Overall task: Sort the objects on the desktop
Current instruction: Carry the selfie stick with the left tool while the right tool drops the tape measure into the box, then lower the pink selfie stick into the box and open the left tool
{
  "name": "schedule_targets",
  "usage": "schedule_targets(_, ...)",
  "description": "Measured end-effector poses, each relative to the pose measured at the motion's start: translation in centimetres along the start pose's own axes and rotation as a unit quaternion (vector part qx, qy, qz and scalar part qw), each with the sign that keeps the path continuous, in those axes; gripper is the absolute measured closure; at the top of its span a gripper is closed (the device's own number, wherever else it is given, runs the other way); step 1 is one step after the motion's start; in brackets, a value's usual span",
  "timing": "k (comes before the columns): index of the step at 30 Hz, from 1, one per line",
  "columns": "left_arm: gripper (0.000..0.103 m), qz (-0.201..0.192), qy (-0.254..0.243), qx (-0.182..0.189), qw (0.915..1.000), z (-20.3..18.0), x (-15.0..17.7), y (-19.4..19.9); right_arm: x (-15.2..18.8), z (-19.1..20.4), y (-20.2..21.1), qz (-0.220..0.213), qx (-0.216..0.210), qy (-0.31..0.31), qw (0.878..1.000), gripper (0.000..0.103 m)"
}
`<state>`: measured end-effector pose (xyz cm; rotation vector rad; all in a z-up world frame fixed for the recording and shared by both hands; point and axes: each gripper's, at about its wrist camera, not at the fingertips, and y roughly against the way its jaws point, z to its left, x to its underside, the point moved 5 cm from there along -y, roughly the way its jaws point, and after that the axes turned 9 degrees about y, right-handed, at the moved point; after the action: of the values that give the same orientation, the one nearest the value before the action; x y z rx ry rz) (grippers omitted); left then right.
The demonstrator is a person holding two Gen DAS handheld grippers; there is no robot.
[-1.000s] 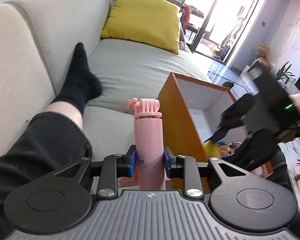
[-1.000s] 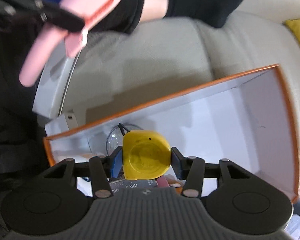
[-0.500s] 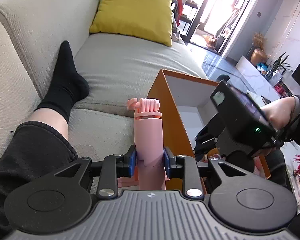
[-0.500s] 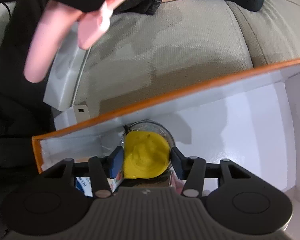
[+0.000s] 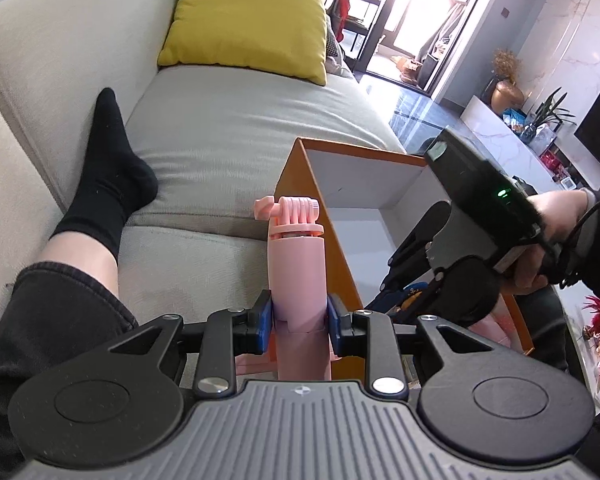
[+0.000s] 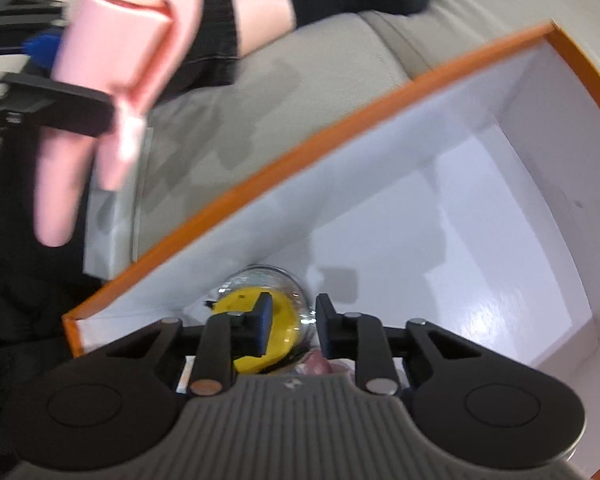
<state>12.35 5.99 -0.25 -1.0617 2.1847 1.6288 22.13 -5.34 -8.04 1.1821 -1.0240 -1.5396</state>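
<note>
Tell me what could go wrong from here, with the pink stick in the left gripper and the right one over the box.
1. The right gripper, jaws just closing with nothing between them, hangs low in the orange box over the yellow piece; it may knock it.
2. The left gripper clamps the pink selfie stick beside the box wall; lowering it now could hit the right gripper or the rim.
</note>
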Motion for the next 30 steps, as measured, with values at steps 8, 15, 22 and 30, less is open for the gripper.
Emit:
schedule_targets(8,0.071,-0.002,-0.021,0.008,0.9997,-1.7,-1.0,0.2,1.1,1.5,-0.1,-0.013,-0.018,0.003,1.000,0.080)
schedule_targets(15,0.071,-0.010,-0.035,0.025,0.9990,-3.8,-1.7,0.7,1.9,0.0,0.2,-0.034,-0.024,-0.053,0.998,0.086)
schedule_targets(22,0.071,-0.014,-0.054,0.049,0.9973,-6.4,-3.1,0.8,2.8,1.3,0.6,-0.054,-0.033,-0.046,0.997,0.086)
schedule_targets(30,0.071,-0.004,-0.074,0.044,0.9963,-8.8,-3.7,-1.3,4.0,0.7,0.4,-0.077,-0.016,-0.065,0.995,0.085)
